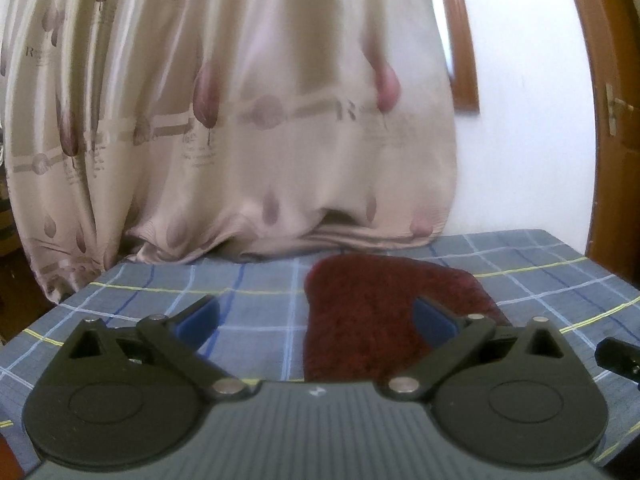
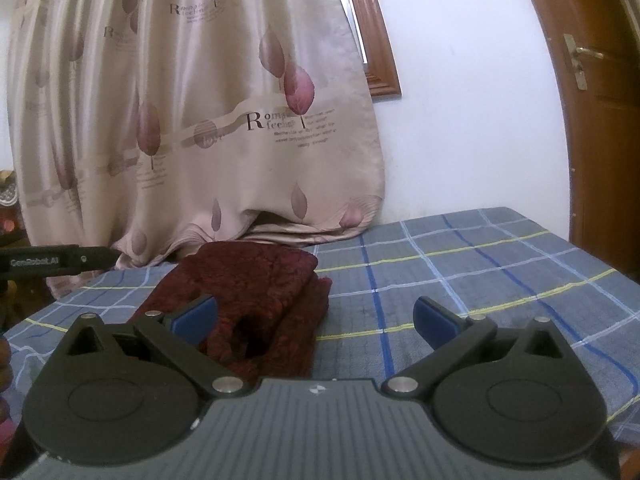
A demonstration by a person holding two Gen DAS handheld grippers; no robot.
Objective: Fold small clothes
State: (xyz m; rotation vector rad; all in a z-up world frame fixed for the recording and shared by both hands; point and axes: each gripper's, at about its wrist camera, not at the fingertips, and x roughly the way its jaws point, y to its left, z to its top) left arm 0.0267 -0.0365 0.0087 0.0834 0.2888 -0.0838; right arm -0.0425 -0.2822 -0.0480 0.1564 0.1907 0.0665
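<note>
A white wall [image 2: 460,120] fills the back of both views, and a long beige curtain [image 2: 192,120] printed with mauve leaves and lettering hangs before it, its hem bunched on the far edge of the bed. A brown wooden door [image 2: 600,120] with a metal handle [image 2: 578,60] stands at the right, and a brown window frame [image 2: 376,40] shows beside the curtain's right edge.

The bed is covered by a grey-blue checked sheet [image 2: 460,264] with blue, white and yellow lines. On it lies the dark red fuzzy garment [image 2: 256,284], folded into a thick bundle near the curtain hem, with a dark opening facing the right wrist camera. From the left wrist view the same garment [image 1: 384,312] lies ahead and a little to the right.

The left gripper [image 1: 316,316] hangs just above the sheet with its blue-padded fingers spread wide and nothing between them; its right finger shows in front of the garment, though whether it touches is unclear. The right gripper [image 2: 316,318] is likewise spread wide and empty, its left finger showing in front of the garment's near end, its right finger over bare sheet. Nothing lies between the grippers and the garment.

A black bar of the left tool [image 2: 52,262] juts in at the left edge of the right wrist view.
</note>
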